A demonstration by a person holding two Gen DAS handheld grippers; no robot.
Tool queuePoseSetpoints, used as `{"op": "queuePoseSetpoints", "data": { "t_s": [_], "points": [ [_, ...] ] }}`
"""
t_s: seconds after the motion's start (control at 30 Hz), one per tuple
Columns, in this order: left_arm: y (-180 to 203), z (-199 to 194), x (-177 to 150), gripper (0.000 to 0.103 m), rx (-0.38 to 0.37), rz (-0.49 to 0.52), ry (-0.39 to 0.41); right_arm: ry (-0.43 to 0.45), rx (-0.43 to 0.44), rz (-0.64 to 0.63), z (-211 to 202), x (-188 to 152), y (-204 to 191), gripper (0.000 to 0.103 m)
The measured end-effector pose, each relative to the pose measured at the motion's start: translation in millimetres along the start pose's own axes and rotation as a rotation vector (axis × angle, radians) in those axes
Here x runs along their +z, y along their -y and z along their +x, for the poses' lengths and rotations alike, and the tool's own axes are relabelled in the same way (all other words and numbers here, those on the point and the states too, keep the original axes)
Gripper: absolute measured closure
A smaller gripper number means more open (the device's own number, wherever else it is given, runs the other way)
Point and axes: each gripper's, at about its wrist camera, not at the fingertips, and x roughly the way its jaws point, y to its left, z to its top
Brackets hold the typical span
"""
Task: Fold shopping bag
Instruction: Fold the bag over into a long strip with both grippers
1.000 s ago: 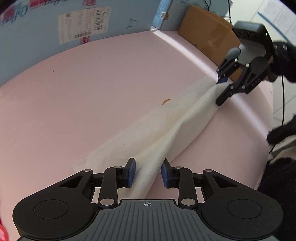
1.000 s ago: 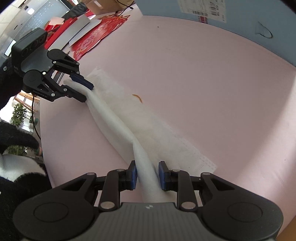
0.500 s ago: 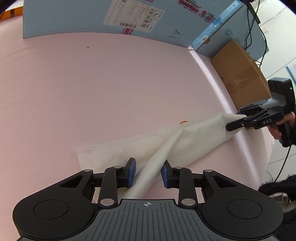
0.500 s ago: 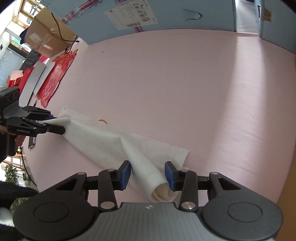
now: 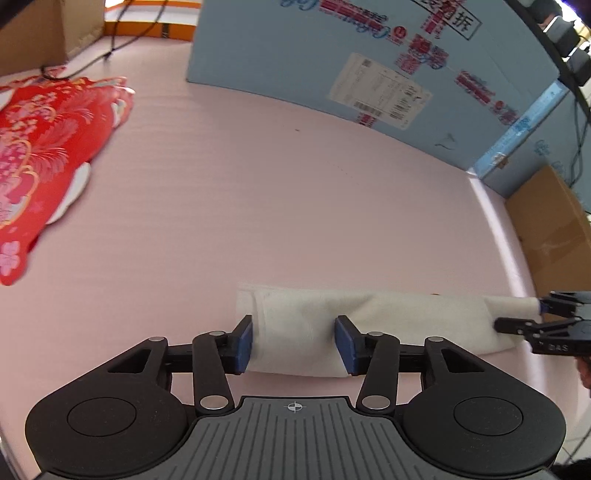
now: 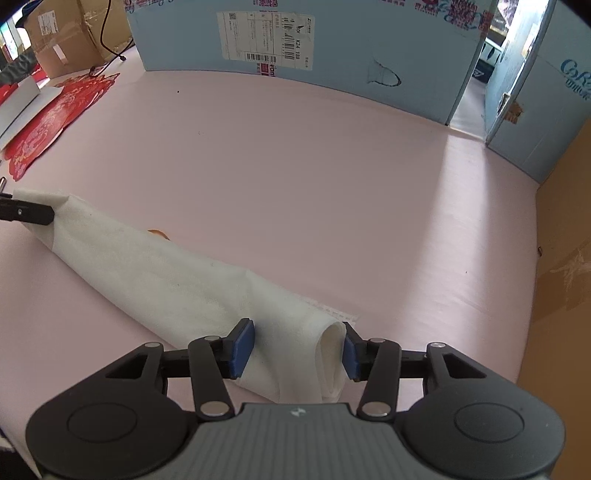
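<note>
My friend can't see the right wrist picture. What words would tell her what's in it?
The open right gripper sits around one end of a folded white shopping bag lying on a pink table. The left gripper is at the bag's far end, and blue boxes stand behind.

A pale pink foam sheet (image 5: 258, 206) covers the whole work surface. At its far edge stands a big light blue cardboard box (image 5: 369, 62) with a white shipping label (image 6: 267, 35) and red printed characters. A red paper decoration with pink and gold flower pattern (image 5: 40, 147) lies flat on the left side. A brown cardboard box (image 5: 550, 229) stands at the right edge, and another taped brown carton (image 6: 62, 33) with black cables (image 6: 110, 40) is at far left.
</note>
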Motion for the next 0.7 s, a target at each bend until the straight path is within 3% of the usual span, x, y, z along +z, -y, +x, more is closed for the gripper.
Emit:
{"op": "queuePoseSetpoints", "data": {
  "t_s": [0.07, 0.13, 0.17, 0.23, 0.33, 0.43, 0.5, 0.6, 0.7],
  "points": [
    [-1, -1, -1, 0.056, 0.072, 0.027, 0.017, 0.020, -0.014, 0.014, 0, -4, -2, 0.051],
    [10, -3, -4, 0.043, 0.173, 0.113, 0.044, 0.037, -0.025, 0.028, 0, -6, -3, 0.049],
    [16, -4, -5, 0.042, 0.227, 0.159, 0.059, 0.044, -0.030, 0.032, 1, -5, -5, 0.049],
    [31, -10, -10, 0.043, 0.337, 0.241, 0.129, 0.054, -0.036, 0.039, 1, -5, -6, 0.048],
    [60, -29, -19, 0.043, 0.411, 0.340, 0.312, 0.068, -0.043, 0.048, 1, -6, -6, 0.048],
    [100, -42, -37, 0.043, 0.318, 0.431, 0.412, 0.079, -0.045, 0.060, 0, -8, -5, 0.048],
    [131, -43, -53, 0.043, 0.210, 0.528, 0.413, 0.086, -0.044, 0.067, -1, -10, -5, 0.048],
    [150, -21, -59, 0.042, 0.072, 0.519, 0.332, 0.095, -0.044, 0.077, -2, -12, -3, 0.048],
    [150, 2, -55, 0.043, 0.045, 0.446, 0.246, 0.104, -0.038, 0.095, -3, -14, -1, 0.047]
  ]
}}
